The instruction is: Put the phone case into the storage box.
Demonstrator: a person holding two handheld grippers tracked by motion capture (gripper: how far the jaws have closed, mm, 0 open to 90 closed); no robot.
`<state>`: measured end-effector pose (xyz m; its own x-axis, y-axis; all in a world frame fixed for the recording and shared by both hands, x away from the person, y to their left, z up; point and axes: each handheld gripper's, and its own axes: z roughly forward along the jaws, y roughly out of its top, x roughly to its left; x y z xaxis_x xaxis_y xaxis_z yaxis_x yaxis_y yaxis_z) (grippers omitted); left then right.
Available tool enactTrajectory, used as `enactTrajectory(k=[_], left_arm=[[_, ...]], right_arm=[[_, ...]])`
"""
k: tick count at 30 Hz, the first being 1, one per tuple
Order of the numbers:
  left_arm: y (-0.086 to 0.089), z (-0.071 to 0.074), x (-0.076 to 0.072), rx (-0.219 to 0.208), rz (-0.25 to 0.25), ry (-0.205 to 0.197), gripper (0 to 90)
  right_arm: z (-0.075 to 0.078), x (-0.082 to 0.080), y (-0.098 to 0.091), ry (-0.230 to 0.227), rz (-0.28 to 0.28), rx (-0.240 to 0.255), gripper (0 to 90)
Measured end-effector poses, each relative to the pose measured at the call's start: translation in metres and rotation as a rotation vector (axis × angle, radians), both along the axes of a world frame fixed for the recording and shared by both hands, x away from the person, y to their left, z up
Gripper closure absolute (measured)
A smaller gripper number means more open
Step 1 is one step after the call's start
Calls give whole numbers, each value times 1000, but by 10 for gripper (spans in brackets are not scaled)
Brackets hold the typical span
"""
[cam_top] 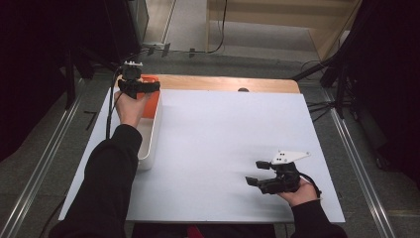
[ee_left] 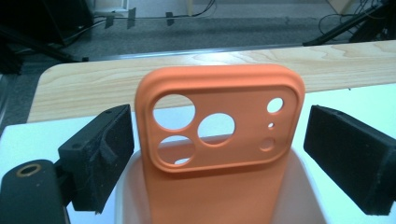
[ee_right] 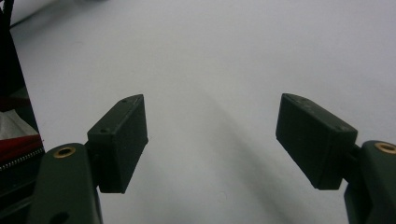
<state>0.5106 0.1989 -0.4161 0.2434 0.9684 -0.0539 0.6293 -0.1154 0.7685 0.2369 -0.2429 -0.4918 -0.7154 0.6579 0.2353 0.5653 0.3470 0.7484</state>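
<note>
An orange phone case [ee_left: 224,126] with round camera holes stands upright in the far end of a white bin [ee_left: 308,186]. My left gripper [ee_left: 219,126] straddles the case, and its black pads [ee_left: 100,154] stand just off the two side edges, so it is open. From above, the left gripper [cam_top: 143,87] hovers over the orange case [cam_top: 152,101] in the bin [cam_top: 151,144] at the table's left. My right gripper [cam_top: 255,172] rests low near the front right, jaws wide apart. Between its jaws, the right gripper [ee_right: 212,135] has nothing but bare white surface.
A white board [cam_top: 223,139] covers most of the wooden table [cam_top: 223,83]. A small dark object [cam_top: 242,89] sits at the far edge. Floor rails run along both sides, and a black stand [cam_top: 341,74] rises at the right.
</note>
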Motion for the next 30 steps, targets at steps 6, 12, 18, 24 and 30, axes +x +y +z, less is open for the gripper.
enactTrajectory(k=[6, 12, 18, 24, 30], left_arm=[[4, 9, -3, -3, -8, 0, 86], [10, 18, -6, -42, -22, 20, 87], [14, 26, -10, -72, -56, 36, 88], [17, 34, -15, -95, -101, 49, 89], [20, 42, -21, -114, -149, 59, 89]], right_arm=[[0, 0, 0, 6, 0, -1, 236], [0, 0, 1, 9, 2, -3, 236], [0, 0, 2, 9, 5, -5, 236], [-1, -1, 2, 13, 5, -4, 236], [-1, -1, 0, 11, 3, -4, 236]])
